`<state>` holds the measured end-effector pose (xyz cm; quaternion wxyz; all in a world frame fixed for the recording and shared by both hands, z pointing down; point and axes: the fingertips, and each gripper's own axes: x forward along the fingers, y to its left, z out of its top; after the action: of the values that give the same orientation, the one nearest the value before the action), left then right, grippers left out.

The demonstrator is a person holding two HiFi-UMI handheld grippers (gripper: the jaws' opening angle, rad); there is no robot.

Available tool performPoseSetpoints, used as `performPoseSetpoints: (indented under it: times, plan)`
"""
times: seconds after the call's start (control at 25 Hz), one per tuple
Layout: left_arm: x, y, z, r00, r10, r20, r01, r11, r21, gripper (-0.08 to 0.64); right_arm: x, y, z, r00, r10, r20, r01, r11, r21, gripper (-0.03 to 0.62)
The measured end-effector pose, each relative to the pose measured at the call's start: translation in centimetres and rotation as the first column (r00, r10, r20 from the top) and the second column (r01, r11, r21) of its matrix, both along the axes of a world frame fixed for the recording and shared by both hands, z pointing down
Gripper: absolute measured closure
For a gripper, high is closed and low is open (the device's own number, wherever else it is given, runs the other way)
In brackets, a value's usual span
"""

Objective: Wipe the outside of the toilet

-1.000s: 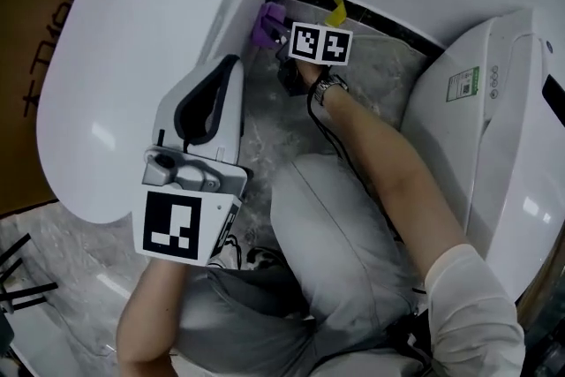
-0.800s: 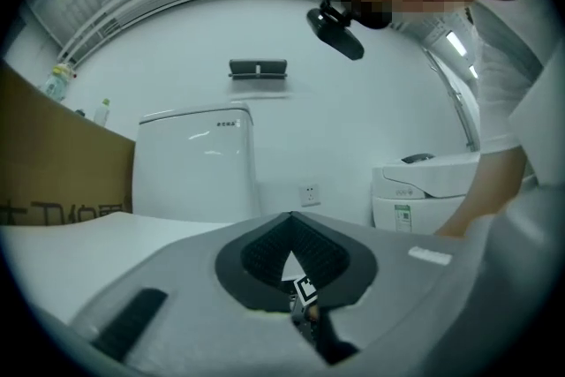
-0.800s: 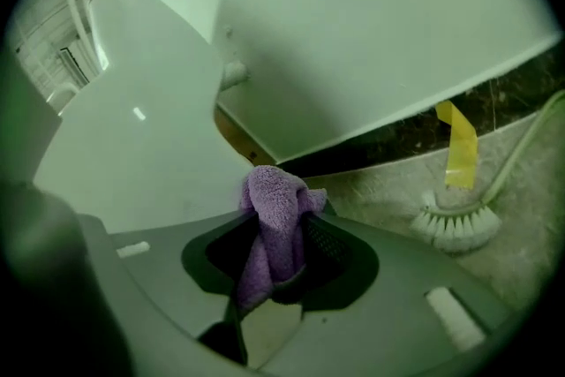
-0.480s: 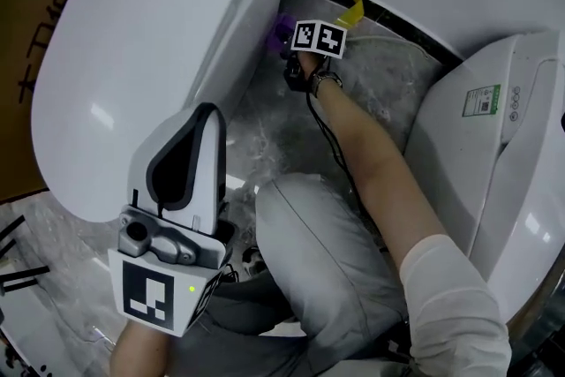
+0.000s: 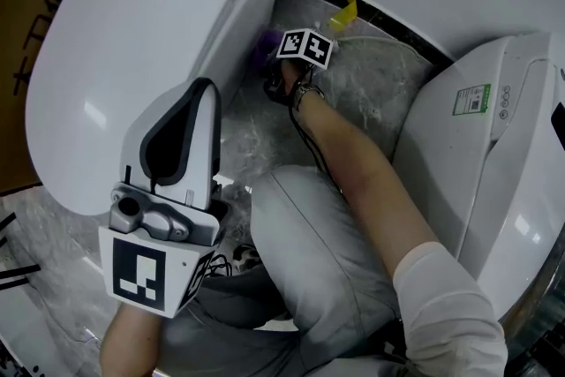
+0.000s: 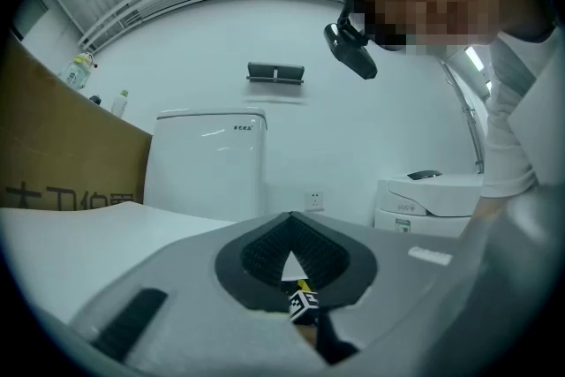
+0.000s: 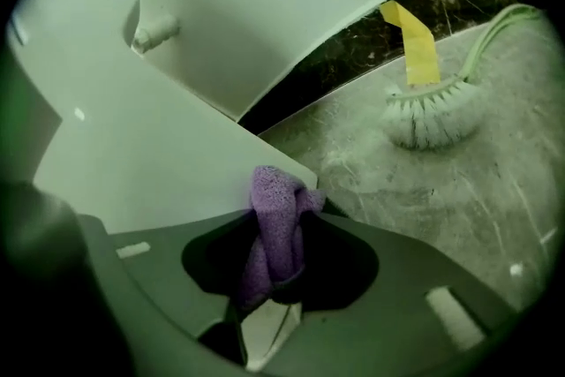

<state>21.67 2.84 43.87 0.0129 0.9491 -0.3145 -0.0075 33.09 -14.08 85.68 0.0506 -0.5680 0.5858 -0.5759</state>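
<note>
Cloth pressed to the far side of the toilet base

The right gripper (image 7: 284, 260) reaches low by the floor (image 5: 371, 84), its jaws clenched on a bunched purple cloth (image 7: 274, 207) that touches the white side of the toilet (image 5: 132, 57), likely so the cloth can rub the outer wall. The left gripper (image 6: 290, 225) hangs above the closed lid with its jaws together and nothing between them, seemingly just kept out of the way. A brush (image 7: 433, 115) with a yellow tag (image 7: 408, 44) lies on the floor just beyond. The cardboard box (image 5: 40, 40) at far left bears large dark characters, cut off and unreadable; the green label (image 5: 470, 99) on the second toilet (image 5: 494, 146) at right is too small to read
</note>
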Motion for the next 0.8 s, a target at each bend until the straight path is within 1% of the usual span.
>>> performPoseSetpoints:
  times: [0.08, 0.16, 0.24, 0.32, 0.4, 0.52, 0.68, 0.8]
  plan:
    - [0.2, -0.3, 0.1, 1.0, 0.002, -0.001, -0.002, 1.0, 0.004, 0.555, -0.1, 0.3, -1.7, 0.999, 0.017, 0.041, -0.018, 0.999, 0.038, 0.449]
    - [0.4, -0.3, 0.1, 1.0, 0.006, -0.002, -0.006, 1.0, -0.007, 0.555, 0.0, 0.6, -4.1, 0.998, 0.007, 0.056, -0.012, 0.996, 0.087, 0.449]
    - [0.7, -0.3, -0.5, 1.0, 0.02, -0.021, -0.02, 1.0, -0.017, 0.555, 0.2, 0.8, -7.0, 0.997, 0.004, 0.081, -0.016, 0.99, 0.142, 0.449]
    - [0.9, -0.2, -1.0, 0.999, 0.04, -0.031, -0.04, 0.999, -0.005, 0.555, 0.3, 0.9, -10.1, 0.995, 0.003, 0.104, -0.023, 0.981, 0.195, 0.449]
    - [0.9, -0.5, -1.1, 0.998, 0.041, -0.04, -0.041, 0.999, -0.002, 0.555, 0.1, 1.1, -12.9, 0.994, -0.005, 0.111, -0.021, 0.972, 0.232, 0.449]
    - [1.3, -0.8, -1.1, 0.998, 0.042, -0.051, -0.043, 0.999, -0.022, 0.555, 0.1, 1.4, -16.5, 0.994, -0.011, 0.106, -0.018, 0.962, 0.272, 0.449]
    - [2.4, -0.2, 0.3, 0.998, 0.067, -0.006, -0.067, 0.997, -0.032, 0.555, -0.2, 2.1, -20.7, 0.99, -0.012, 0.137, -0.033, 0.946, 0.323, 0.449]
    - [3.2, 0.0, 1.4, 0.996, 0.087, 0.009, -0.086, 0.995, -0.052, 0.555, -0.6, 2.8, -24.1, 0.989, -0.023, 0.147, -0.035, 0.923, 0.382, 0.449]
